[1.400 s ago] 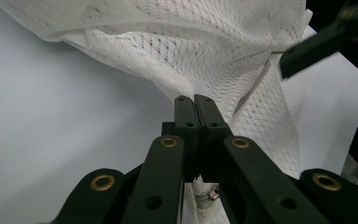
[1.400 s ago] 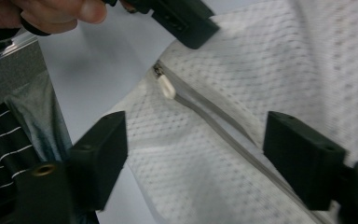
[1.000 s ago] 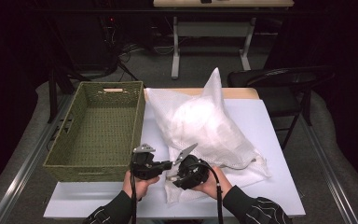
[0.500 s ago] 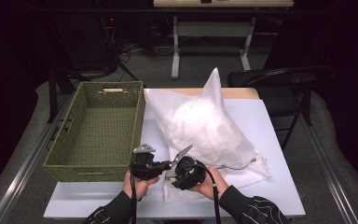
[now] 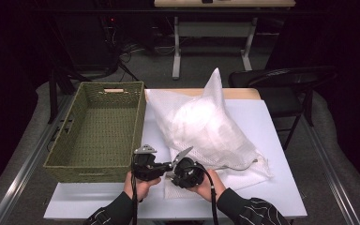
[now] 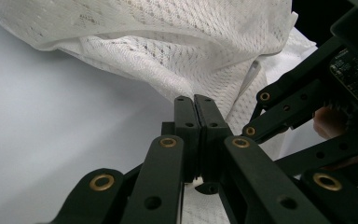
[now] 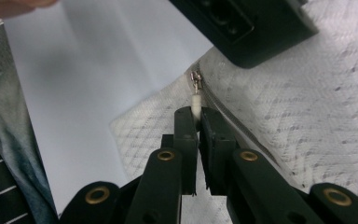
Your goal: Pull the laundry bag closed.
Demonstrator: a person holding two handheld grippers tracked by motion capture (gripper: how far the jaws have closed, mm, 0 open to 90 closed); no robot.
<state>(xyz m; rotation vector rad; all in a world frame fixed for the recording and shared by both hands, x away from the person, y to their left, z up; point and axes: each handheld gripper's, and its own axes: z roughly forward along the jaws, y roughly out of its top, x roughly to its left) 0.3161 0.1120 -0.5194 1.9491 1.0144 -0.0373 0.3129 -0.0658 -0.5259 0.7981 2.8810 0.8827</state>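
Note:
A white mesh bag [image 5: 206,126] lies on the white table [image 5: 272,187], its zip end toward the front edge. My left gripper [image 5: 168,166] [image 6: 194,100] has its jaws pressed together on the bag's mesh edge beside the zip. My right gripper [image 5: 172,173] [image 7: 196,112] faces it from the right. Its jaws have just been closing, and they now pinch the white zip pull [image 7: 196,100] below the metal slider [image 7: 196,77]. The zip teeth [image 7: 233,126] run off to the right. The two grippers nearly touch.
A green woven basket [image 5: 93,168] stands at the left of the table, close to my left hand. A black folding chair [image 5: 286,79] is behind the table's right corner. Bare white table lies right of the bag.
The right gripper's jaws have closed onto the zip pull. Both hands stay almost where they were at the bag's near corner.

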